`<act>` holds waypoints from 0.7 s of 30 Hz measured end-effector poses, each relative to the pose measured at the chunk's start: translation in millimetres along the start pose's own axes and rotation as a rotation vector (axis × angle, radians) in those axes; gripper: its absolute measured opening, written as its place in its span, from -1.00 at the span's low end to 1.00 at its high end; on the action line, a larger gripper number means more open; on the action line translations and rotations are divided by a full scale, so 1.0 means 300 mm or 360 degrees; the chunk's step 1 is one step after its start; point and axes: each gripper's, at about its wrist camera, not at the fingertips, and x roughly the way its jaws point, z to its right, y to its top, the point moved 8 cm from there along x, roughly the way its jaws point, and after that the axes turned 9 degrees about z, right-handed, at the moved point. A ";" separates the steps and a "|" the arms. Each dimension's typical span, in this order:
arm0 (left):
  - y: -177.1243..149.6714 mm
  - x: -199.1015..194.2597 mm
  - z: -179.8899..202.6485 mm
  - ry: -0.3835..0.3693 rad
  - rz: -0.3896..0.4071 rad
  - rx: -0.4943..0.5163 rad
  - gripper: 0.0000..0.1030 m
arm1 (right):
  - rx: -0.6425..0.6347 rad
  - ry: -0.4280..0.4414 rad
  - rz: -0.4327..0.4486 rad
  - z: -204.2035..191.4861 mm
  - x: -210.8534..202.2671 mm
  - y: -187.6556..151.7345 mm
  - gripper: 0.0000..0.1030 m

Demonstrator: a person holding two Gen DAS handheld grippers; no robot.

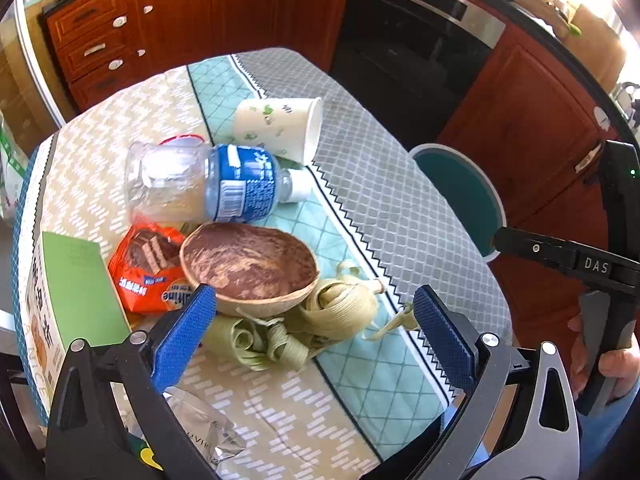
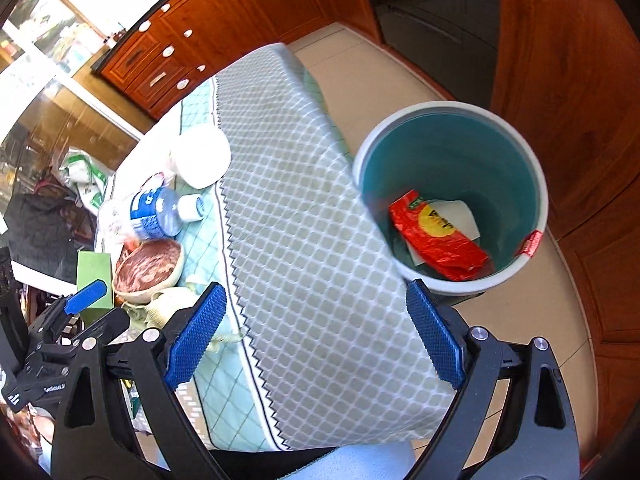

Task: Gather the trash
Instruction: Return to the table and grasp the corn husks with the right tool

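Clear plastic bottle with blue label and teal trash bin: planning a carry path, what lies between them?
Only bare grey-and-white diamond-patterned tablecloth separates the bottle from the bin, clearest in the right wrist view.

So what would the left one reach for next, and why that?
Probably the curled green leaf strips: ease the left gripper down and close on them. Its blue fingers stand open and empty with the strips directly between them, nearer than the bottle or paper cup. The bin already holds a red wrapper.
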 end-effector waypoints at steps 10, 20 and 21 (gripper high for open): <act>-0.110 -0.035 -0.118 0.0011 -0.0034 -0.0061 0.92 | -0.0074 0.0067 -0.0102 -0.161 0.054 -0.086 0.70; -0.222 -0.085 -0.211 -0.0005 -0.0057 -0.0060 0.92 | -0.0266 0.0134 -0.0265 -0.372 0.188 -0.212 0.70; -0.233 -0.091 -0.223 -0.0005 -0.0059 -0.0064 0.92 | -0.0282 0.0134 -0.0280 -0.389 0.204 -0.220 0.70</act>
